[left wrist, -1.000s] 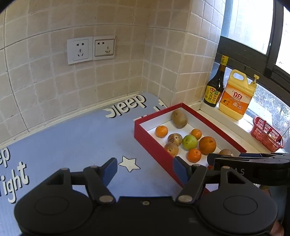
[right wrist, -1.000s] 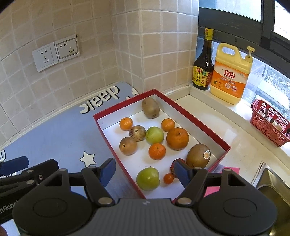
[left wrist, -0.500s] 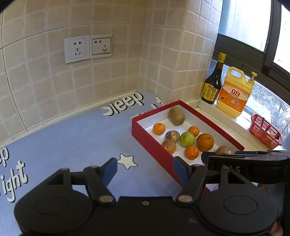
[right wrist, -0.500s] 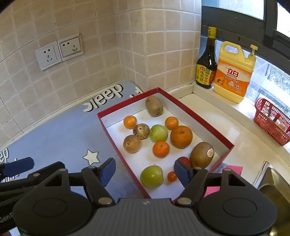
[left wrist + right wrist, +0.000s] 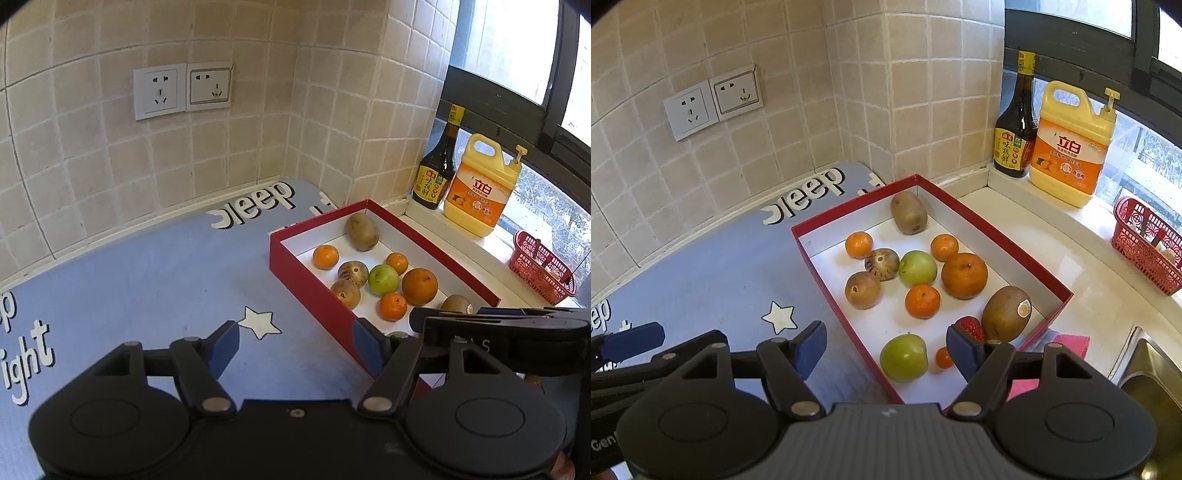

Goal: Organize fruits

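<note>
We hold the left gripper [image 5: 295,341] and right gripper [image 5: 886,345] spread wide and empty above the blue mat [image 5: 147,288], with the fruit loose in the red box [image 5: 827,266] at 1 o'clock. Reaching for the near green apple [image 5: 903,357], we judge a finger could catch the box wall or nudge the small orange [image 5: 942,357] and strawberry [image 5: 971,328] at its 3 o'clock, setting round fruit rolling.

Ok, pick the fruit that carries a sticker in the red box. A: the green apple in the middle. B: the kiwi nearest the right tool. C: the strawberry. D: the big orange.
B: the kiwi by the box's near corner bears a small round sticker.
</note>
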Motion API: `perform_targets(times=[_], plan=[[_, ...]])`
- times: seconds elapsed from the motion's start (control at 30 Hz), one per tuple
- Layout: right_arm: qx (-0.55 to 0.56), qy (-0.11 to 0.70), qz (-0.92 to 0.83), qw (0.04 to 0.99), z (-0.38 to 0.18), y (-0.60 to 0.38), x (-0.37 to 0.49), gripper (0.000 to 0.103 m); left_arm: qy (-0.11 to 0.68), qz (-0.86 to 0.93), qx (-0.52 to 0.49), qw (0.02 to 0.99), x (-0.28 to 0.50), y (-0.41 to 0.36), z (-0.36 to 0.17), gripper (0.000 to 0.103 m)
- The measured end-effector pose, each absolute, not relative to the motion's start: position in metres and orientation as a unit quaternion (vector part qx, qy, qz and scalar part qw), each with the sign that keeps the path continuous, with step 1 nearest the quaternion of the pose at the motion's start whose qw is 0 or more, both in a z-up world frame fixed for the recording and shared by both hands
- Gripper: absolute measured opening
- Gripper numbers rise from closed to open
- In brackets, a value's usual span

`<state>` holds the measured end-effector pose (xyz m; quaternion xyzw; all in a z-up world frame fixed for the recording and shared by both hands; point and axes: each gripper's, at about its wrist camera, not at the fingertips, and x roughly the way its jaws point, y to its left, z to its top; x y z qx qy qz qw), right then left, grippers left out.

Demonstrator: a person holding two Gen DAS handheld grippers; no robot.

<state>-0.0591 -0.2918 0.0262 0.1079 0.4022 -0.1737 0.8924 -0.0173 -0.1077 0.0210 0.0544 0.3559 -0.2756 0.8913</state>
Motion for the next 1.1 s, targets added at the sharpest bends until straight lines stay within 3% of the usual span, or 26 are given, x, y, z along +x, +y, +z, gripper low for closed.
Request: perform_targets(times=[1.1], plan=[[0.105,0.416,-0.178,0.886,0.016,-0.292,-0.049,0.073,0.360,-0.258,0.057,0.895,-0.002,-0.113,0.010,0.081]])
